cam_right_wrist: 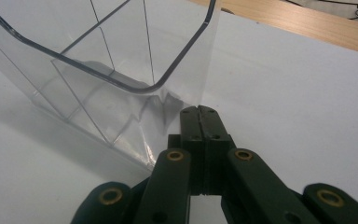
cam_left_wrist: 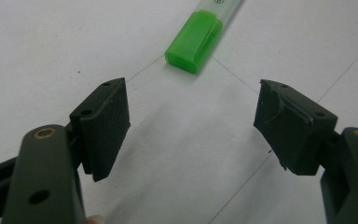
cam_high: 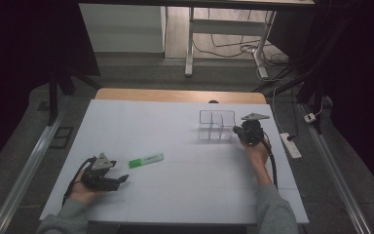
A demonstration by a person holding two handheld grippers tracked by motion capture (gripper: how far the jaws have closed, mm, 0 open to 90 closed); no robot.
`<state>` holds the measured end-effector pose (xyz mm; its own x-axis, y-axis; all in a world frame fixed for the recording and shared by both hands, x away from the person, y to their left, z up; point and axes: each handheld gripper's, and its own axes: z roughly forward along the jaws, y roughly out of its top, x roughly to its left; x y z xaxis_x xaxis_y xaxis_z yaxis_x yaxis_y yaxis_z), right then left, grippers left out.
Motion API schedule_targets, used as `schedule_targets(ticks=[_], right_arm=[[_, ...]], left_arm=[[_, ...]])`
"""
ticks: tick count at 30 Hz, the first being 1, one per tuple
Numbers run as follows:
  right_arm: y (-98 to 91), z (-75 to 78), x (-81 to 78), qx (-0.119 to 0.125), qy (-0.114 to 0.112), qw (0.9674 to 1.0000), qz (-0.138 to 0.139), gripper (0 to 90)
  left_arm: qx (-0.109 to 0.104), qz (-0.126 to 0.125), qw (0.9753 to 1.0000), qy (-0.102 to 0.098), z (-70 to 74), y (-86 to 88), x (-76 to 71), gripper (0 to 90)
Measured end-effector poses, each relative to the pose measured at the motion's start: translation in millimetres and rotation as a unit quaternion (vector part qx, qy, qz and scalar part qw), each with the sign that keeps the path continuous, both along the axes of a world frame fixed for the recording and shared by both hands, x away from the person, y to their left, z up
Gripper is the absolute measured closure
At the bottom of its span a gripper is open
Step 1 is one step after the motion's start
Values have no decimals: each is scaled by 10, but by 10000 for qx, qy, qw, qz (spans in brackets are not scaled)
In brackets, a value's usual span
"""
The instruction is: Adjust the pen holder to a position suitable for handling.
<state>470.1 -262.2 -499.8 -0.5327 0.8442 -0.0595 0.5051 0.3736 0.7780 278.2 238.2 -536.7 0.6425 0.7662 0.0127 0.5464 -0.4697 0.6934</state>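
White paper covers the table (cam_high: 175, 195), and grey floor with cables lies behind it in the high view. On the near left side lies a green marker (cam_high: 145, 160), flat on the paper. Just beside it, a bit nearer to the person, sits the left gripper (cam_high: 119, 179), held low in the left hand. Far across on the right stands a clear box (cam_high: 217, 125) with little walls inside that split it into parts. The right gripper (cam_high: 237, 130) is right next to the box's right side. In the left gripper view, the two black jaws stand wide apart with nothing between them, and the marker's green cap (cam_left_wrist: 195, 40) lies just ahead of them, not touched. In the right gripper view, the jaws are pressed tight together and hold nothing; their tips sit at the bottom corner of the clear box (cam_right_wrist: 98, 70), very close to its wall, and it is hard to tell if they touch it. It looks like the pick-up step is just starting. Next, the left gripper needs to slide forward so the marker sits between its jaws, then squeeze. The right one seems to be steadying the box.
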Motion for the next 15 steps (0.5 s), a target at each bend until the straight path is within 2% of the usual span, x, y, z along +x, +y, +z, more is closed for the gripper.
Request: schedule_targets(ticks=[15], right_arm=[[244,-2,-8,3,50,9997,259,900]], left_arm=[[-8,-33,10000,-5,-1,-3,-1,262]])
